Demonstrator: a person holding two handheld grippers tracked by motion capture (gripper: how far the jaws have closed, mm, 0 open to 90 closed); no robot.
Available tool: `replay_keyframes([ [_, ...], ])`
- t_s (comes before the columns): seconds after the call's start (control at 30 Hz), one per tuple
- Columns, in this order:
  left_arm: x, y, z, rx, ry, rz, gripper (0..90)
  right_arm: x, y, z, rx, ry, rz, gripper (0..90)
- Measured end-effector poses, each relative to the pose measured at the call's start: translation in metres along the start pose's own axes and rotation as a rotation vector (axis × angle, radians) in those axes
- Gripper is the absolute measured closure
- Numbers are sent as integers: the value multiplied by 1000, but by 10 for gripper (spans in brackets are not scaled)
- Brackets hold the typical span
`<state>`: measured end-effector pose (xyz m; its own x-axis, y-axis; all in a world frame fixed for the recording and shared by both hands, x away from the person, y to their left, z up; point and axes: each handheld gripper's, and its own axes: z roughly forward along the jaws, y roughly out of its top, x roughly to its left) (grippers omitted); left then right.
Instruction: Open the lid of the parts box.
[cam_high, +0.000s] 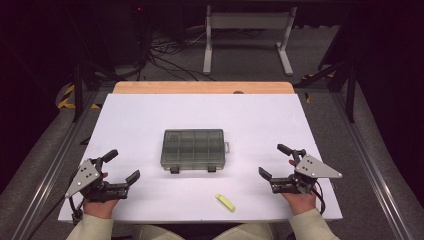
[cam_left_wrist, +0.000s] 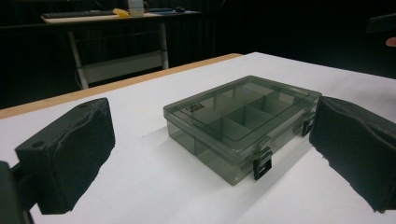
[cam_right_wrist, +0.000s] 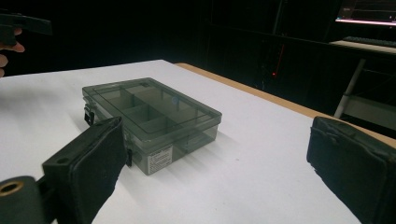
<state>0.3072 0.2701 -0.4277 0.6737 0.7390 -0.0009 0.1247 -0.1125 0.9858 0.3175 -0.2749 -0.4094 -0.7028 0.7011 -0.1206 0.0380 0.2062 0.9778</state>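
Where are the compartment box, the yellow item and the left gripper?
compartment box (cam_high: 193, 148), high view, middle of lid.
yellow item (cam_high: 225, 202), high view, middle of its body.
left gripper (cam_high: 122, 167), high view, midway between fingertips.

no legible text; box (cam_right_wrist: 149, 126) side label and lid mark too small.

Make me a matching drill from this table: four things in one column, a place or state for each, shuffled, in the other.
1. compartment box
2. yellow marker
3. left hand-held gripper
4. right hand-held gripper

A. open, at the table's right side
B. lid shut, at the table's middle
C. lying near the front edge
D. open, at the table's left side

Pairs: 1-B, 2-C, 3-D, 4-A
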Motion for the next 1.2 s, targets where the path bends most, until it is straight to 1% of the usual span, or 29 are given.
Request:
replay_keyframes([
  [0.13,-1,0,1,0,8,-2,13,0,0,0,2,1,-2,55],
  [0.47,0,1,1,-2,9,0,14,1,0,0,-1,3,0,56],
  [0.5,1,1,0,4,7,-1,14,1,0,0,1,3,0,56],
  [0.7,1,3,1,9,11,10,15,1,1,1,-3,8,1,56],
  [0.83,0,4,4,18,-4,5,15,1,2,4,-2,18,5,56],
  [0.97,-1,8,6,23,-13,19,16,1,3,7,-5,29,20,55],
  [1.0,-2,10,11,13,-25,8,17,3,5,10,-13,48,49,55],
  [1.07,-2,10,13,15,-30,2,17,4,6,12,-8,50,44,55],
  [1.1,-2,11,14,24,-35,7,17,7,8,17,-1,60,33,55],
  [1.13,-3,11,16,25,-34,7,17,7,8,17,-1,60,33,55],
  [1.2,-3,12,21,29,-42,9,18,10,11,21,6,68,18,55],
])
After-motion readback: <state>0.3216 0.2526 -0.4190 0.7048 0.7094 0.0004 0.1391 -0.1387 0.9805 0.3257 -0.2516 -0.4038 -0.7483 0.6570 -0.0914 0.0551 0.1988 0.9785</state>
